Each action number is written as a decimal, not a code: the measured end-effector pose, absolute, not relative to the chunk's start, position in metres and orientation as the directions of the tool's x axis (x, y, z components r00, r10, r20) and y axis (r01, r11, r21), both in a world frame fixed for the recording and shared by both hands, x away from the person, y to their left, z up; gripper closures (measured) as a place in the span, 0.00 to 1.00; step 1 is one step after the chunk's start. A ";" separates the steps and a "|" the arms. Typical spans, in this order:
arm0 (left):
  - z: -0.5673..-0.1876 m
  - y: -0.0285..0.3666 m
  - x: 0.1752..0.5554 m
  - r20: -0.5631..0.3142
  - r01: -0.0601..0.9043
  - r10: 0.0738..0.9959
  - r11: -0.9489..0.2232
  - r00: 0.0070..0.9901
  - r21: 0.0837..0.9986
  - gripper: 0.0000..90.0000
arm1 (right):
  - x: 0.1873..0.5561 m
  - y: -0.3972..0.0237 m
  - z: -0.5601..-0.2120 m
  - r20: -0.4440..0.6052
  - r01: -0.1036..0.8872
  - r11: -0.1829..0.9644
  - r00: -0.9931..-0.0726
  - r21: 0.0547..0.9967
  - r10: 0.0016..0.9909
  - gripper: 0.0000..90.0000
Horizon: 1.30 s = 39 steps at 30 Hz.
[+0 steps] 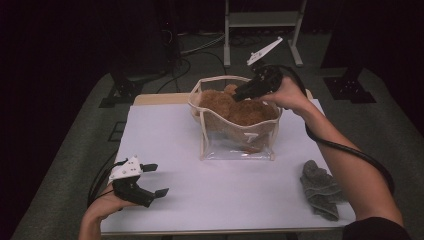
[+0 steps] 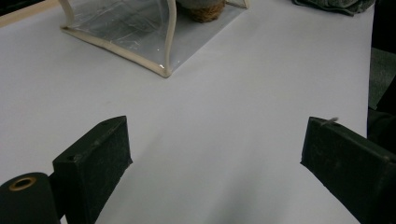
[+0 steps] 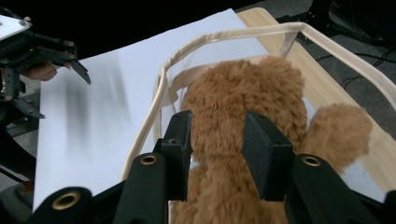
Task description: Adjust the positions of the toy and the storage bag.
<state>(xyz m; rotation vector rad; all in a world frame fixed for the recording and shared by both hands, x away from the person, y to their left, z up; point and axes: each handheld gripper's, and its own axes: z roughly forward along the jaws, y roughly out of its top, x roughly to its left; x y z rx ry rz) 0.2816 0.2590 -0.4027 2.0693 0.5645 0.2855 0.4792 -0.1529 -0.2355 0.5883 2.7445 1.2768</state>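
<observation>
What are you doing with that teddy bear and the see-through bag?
A brown teddy bear sits inside a clear bag on the white table. The right gripper hovers over the bear, jaws apart around its fur, not squeezing. The left gripper rests open near the table's front corner. A grey cloth lies to the side.

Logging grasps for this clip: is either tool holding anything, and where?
Nothing held: left tool open over bare table; right tool open above the plush bear in the clear bag.
</observation>
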 end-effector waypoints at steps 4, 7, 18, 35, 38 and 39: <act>-0.401 0.260 0.281 -0.018 0.277 0.501 -0.446 0.865 0.851 0.08 | 0.471 -0.167 -0.232 0.104 0.323 0.578 -0.920 0.749 0.379 0.66; -0.402 0.260 0.282 -0.023 0.276 0.495 -0.443 0.868 0.853 0.08 | 0.466 -0.177 -0.230 0.109 0.329 0.561 -0.914 0.760 0.390 0.65; -0.400 0.261 0.281 -0.030 0.276 0.497 -0.429 0.867 0.860 0.08 | 0.445 -0.213 -0.230 0.123 0.351 0.517 -0.898 0.781 0.424 0.62; -0.402 0.261 0.281 -0.031 0.280 0.500 -0.431 0.866 0.858 0.08 | 0.416 -0.258 -0.234 0.135 0.377 0.473 -0.874 0.796 0.468 0.58; -0.402 0.260 0.281 -0.035 0.281 0.499 -0.427 0.866 0.859 0.08 | 0.410 -0.268 -0.236 0.139 0.383 0.460 -0.866 0.801 0.479 0.58; -0.402 0.260 0.281 -0.037 0.284 0.500 -0.427 0.865 0.859 0.08 | 0.409 -0.271 -0.237 0.141 0.386 0.456 -0.864 0.802 0.483 0.58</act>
